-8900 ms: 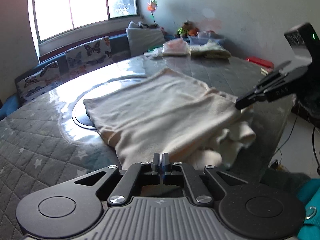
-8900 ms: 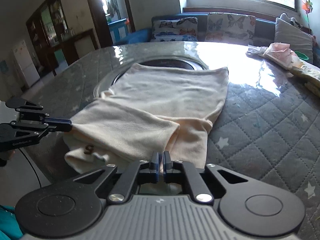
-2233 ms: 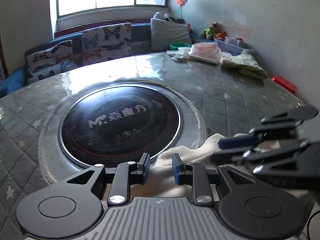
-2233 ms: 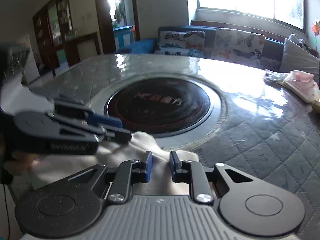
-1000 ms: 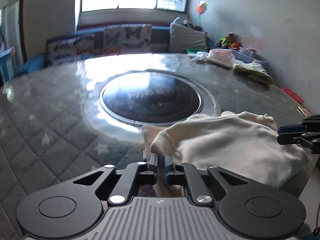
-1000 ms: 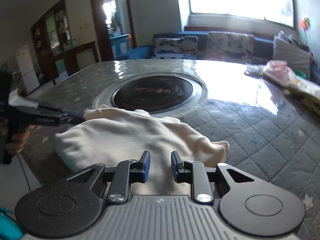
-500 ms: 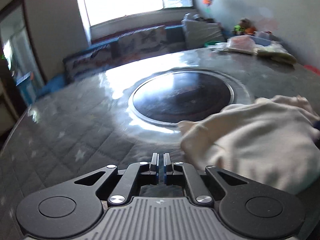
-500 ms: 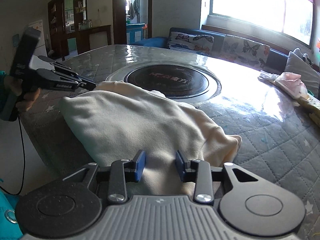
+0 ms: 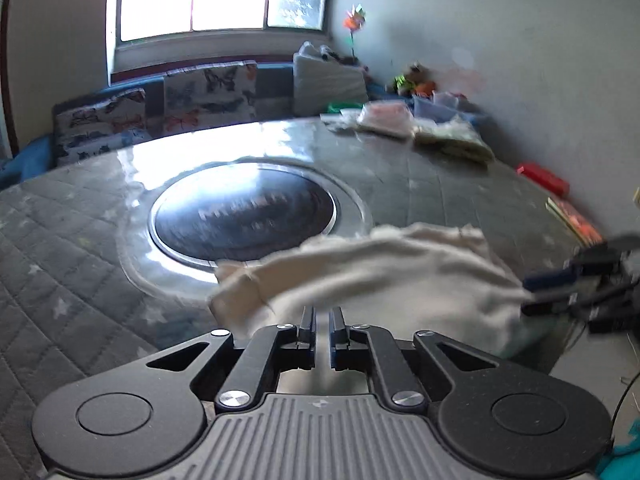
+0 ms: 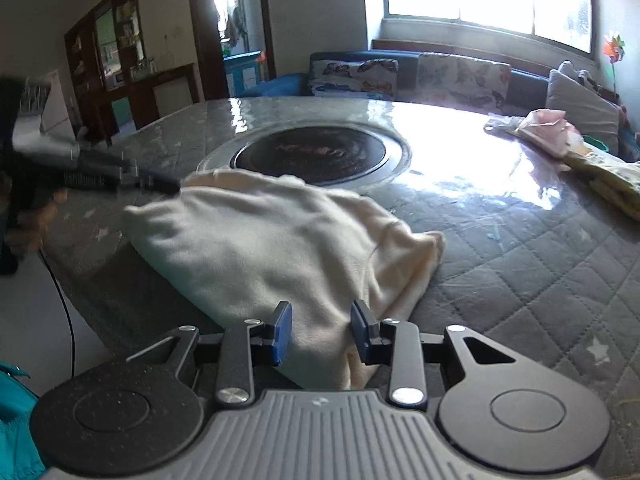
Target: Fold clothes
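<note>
A cream garment (image 9: 400,272) (image 10: 280,240) lies bunched in a rough fold on the near edge of the quilted grey table (image 9: 60,260) (image 10: 540,280), just in front of the round black hotplate (image 9: 244,208) (image 10: 312,152). My left gripper (image 9: 322,318) is at the garment's left end, its jaws a narrow gap apart with cloth showing beyond them. It looks blurred in the right wrist view (image 10: 172,188), its tip touching that end. My right gripper (image 10: 322,332) is wide open over the garment's near right part. In the left wrist view the right gripper (image 9: 536,292) sits at the cloth's right end.
Plastic bags of clothes (image 9: 384,118) (image 10: 544,128) and a red box (image 9: 542,178) sit at the table's far right. A butterfly-print sofa (image 9: 160,112) lines the window wall. A hand (image 10: 32,220) and a cable (image 10: 60,300) hang off the table's left edge.
My left gripper swung back from the bare table to the garment's left end and its jaws parted slightly. My right gripper opened wider. The garment stayed put.
</note>
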`<state>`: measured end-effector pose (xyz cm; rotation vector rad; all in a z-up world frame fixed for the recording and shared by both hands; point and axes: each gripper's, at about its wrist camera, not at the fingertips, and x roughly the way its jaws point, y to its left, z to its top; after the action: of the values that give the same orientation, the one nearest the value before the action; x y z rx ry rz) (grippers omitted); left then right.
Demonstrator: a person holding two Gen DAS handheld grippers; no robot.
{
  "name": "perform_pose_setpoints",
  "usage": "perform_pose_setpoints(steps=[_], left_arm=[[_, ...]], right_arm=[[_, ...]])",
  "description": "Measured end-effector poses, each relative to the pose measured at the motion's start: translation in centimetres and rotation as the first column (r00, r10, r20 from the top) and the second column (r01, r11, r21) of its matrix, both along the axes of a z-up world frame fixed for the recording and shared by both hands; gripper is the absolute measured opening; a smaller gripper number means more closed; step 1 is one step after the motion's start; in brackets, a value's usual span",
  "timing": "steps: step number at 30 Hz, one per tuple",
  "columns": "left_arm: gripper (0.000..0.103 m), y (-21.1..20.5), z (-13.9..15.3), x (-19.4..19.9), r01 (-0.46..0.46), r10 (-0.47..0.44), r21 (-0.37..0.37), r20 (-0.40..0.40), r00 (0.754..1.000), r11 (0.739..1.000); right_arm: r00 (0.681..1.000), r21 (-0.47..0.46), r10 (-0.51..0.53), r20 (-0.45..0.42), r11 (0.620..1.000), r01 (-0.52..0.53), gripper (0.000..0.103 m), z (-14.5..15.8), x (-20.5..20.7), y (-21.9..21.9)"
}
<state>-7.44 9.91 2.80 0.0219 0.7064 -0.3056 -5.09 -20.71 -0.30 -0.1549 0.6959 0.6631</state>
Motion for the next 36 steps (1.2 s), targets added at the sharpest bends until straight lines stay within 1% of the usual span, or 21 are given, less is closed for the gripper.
perform_pose_setpoints(steps=[3, 6, 10, 11, 14, 16, 18, 20, 23, 25, 27, 31, 34, 36], left_arm=[[0.008, 0.5, -1.1, -0.1, -0.019, 0.019, 0.007, -0.025, 0.999, 1.0], [0.008, 1.3, -1.3, -0.3, -0.039, 0.039, -0.008, -0.03, 0.999, 0.999], [0.009, 1.6, -0.6, -0.8, -0.051, 0.051, -0.006, -0.014, 0.999, 0.999], [0.01, 1.6, -0.5, -0.8, -0.055, 0.055, -0.004, -0.012, 0.998, 0.998], [0.012, 1.8, -0.6, -0.9, -0.069, 0.069, -0.006, -0.013, 0.998, 0.998], [0.012, 2.0, -0.9, -0.9, -0.077, 0.077, -0.007, -0.02, 0.997, 0.997], [0.013, 2.1, -1.0, -1.0, -0.082, 0.082, -0.007, -0.022, 0.996, 0.997], [0.013, 2.2, -1.1, -1.1, -0.082, 0.082, -0.006, -0.021, 0.996, 0.997], [0.016, 2.4, -1.0, -1.1, -0.083, 0.082, -0.007, -0.024, 0.996, 0.997], [0.018, 2.5, -0.7, -0.9, -0.087, 0.086, -0.015, -0.024, 0.996, 0.996], [0.024, 2.5, -0.5, -0.5, -0.096, 0.095, -0.024, -0.024, 0.995, 0.995], [0.024, 2.6, -0.1, 0.3, -0.118, 0.117, -0.037, -0.026, 0.993, 0.992], [0.025, 2.9, -0.3, 1.4, -0.152, 0.149, -0.042, -0.06, 0.987, 0.987], [0.028, 3.3, -0.6, 2.0, -0.179, 0.174, -0.051, -0.088, 0.981, 0.983]], right_arm=[[1.0, -0.001, 0.0, -0.008, 1.0, 0.0, 0.033, -0.1, -0.2, -0.3], [1.0, -0.019, 0.0, -0.024, 1.0, -0.001, 0.033, -0.7, -0.1, -0.4], [1.0, 0.012, -0.007, 0.006, 1.0, 0.007, 0.033, 0.5, 0.3, -0.5], [1.0, 0.017, -0.012, 0.019, 1.0, 0.011, 0.033, 0.9, 0.6, -0.5], [0.999, 0.045, -0.024, 0.027, 0.999, 0.023, 0.033, 1.1, 2.2, -0.1], [0.999, 0.058, -0.033, 0.008, 0.998, 0.032, 0.033, 0.5, 3.4, 0.2], [0.999, 0.071, -0.042, -0.032, 0.996, 0.044, 0.03, -0.3, 4.4, 0.3], [0.996, 0.062, -0.064, -0.066, 0.996, 0.068, 0.025, -1.4, 5.2, 0.1], [0.993, 0.081, -0.083, -0.086, 0.993, 0.09, 0.023, -1.4, 5.5, -0.5], [0.993, 0.085, -0.092, -0.071, 0.991, 0.098, 0.024, -0.9, 5.6, -0.7], [0.993, 0.094, -0.103, -0.058, 0.99, 0.108, 0.024, -0.6, 5.9, -0.7], [0.991, 0.113, -0.124, -0.057, 0.985, 0.13, 0.024, -0.9, 7.3, -0.3], [0.988, 0.092, -0.136, -0.074, 0.986, 0.143, 0.024, -1.6, 8.5, 0.4], [0.987, 0.087, -0.143, -0.078, 0.985, 0.149, 0.023, -2.0, 8.7, 0.5]])
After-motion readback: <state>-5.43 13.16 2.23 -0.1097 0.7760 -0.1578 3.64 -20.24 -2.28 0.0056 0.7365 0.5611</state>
